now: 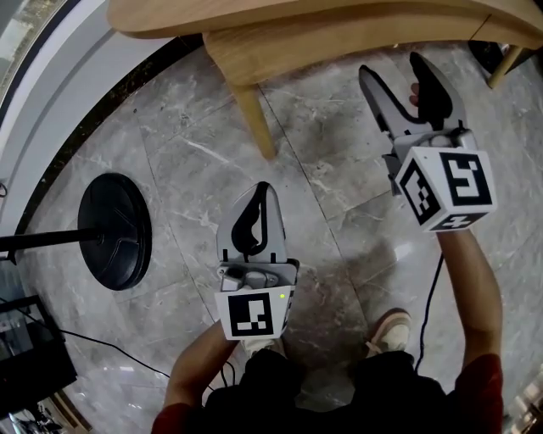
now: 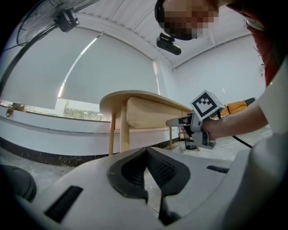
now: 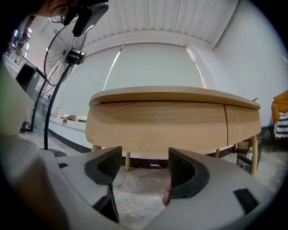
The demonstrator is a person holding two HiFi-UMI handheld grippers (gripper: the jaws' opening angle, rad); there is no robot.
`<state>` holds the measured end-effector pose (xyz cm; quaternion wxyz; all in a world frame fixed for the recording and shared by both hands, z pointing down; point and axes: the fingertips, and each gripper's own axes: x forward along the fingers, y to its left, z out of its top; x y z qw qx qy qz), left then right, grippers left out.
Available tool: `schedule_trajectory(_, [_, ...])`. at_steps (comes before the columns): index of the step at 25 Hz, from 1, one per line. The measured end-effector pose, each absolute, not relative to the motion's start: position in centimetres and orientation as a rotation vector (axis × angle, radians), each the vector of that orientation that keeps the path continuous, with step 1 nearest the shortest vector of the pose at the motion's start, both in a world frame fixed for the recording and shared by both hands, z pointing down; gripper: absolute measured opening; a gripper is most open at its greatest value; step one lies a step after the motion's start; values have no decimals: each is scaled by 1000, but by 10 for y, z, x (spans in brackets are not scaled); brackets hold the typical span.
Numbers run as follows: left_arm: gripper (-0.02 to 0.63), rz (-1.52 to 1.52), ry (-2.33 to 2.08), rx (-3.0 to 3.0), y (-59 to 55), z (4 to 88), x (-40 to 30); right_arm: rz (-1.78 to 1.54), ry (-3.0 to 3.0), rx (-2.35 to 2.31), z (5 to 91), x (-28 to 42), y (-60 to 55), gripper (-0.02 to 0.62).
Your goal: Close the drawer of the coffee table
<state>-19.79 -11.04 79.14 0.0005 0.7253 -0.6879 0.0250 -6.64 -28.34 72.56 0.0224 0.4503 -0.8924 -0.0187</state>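
The wooden coffee table (image 1: 297,15) stands at the top of the head view. Its curved drawer front (image 1: 339,47) shows below the top's edge, and how far it is pulled out I cannot tell. My right gripper (image 1: 392,68) is open and empty, its tips just short of the drawer front. In the right gripper view the gripper (image 3: 144,155) faces the wide drawer front (image 3: 157,126) squarely. My left gripper (image 1: 261,191) hangs shut over the floor, short of the table leg (image 1: 254,119). In its own view its jaws (image 2: 146,150) are closed on nothing.
A fan's round black base (image 1: 114,230) and pole stand on the marble floor at the left; the fan head (image 3: 67,45) shows in the right gripper view. A second drawer front (image 3: 243,123) lies to the right. A cable (image 1: 428,297) trails by my feet.
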Motion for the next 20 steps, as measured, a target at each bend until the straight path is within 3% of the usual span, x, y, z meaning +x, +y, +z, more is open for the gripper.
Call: schedule_trajectory(20, [6,138,-2176,2282,-104,804,-193,-53,-2690,1417,799,-3,-171,321])
